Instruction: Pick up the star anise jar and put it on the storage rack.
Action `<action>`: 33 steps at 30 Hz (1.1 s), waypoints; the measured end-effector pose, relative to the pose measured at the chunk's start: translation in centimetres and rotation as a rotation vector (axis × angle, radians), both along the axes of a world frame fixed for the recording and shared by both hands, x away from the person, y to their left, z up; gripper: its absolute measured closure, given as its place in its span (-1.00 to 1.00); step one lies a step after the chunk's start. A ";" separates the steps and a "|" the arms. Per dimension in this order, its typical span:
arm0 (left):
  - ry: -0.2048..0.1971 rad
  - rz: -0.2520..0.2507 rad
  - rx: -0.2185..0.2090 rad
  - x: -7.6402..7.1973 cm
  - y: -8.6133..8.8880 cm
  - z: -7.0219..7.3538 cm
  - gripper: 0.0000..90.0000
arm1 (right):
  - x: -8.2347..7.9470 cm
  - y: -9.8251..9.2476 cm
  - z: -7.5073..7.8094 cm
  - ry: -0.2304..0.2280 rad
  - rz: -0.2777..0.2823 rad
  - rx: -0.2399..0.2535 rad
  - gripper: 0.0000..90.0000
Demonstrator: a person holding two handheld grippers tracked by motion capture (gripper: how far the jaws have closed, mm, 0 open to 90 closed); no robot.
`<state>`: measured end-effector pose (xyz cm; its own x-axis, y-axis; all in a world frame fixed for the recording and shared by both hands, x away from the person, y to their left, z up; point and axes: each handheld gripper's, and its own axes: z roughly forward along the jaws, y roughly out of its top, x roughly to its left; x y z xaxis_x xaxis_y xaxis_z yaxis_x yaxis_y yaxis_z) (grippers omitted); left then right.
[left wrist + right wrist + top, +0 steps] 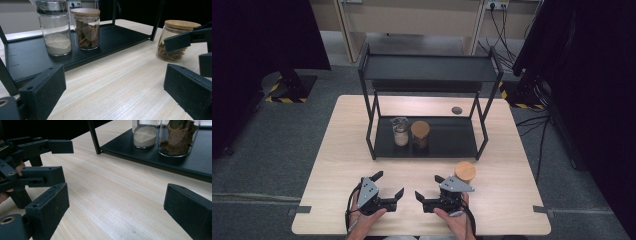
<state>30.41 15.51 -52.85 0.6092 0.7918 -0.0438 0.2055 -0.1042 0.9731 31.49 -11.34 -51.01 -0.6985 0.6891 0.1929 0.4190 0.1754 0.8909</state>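
While both grippers idled, left gripper (390, 187) and right gripper (428, 188) fingers spread, pinching nothing; cork-lid jar (465, 172) just behind right fingers. I figured: approach level, grab glass below lid.

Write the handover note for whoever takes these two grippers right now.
Left gripper: open, holding nothing, resting low over the table.
Right gripper: open, holding nothing, facing the left one.
Things: the jar with a wooden lid stands on the table just beyond the right gripper, outside the black rack. On the rack's lower shelf stand a metal-lidded jar of white powder and, beside it, a wooden-lidded jar of brown bark-like pieces.
Done: two jars shelved.
Left: probably pick up the loose jar and shelve it with the others.
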 end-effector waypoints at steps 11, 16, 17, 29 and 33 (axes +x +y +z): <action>0.001 0.000 -0.001 0.0 0.0 0.0 -0.92 | -0.8 -0.1 -0.3 0.005 0.008 -0.002 -0.86; 0.001 0.000 -0.001 0.0 0.0 0.0 -0.92 | -1.0 -0.4 -0.2 0.002 0.006 0.002 -0.86; 0.001 0.000 -0.001 0.0 0.0 0.0 -0.92 | -1.0 -0.4 -0.2 0.003 0.006 0.003 -0.86; 0.001 0.000 -0.001 0.0 0.0 0.0 -0.92 | -1.5 -1.0 -0.3 0.005 -0.004 0.009 -0.86; 0.001 0.000 -0.001 0.0 0.0 0.0 -0.92 | -1.8 -1.3 -0.3 -0.001 -0.011 0.005 -0.86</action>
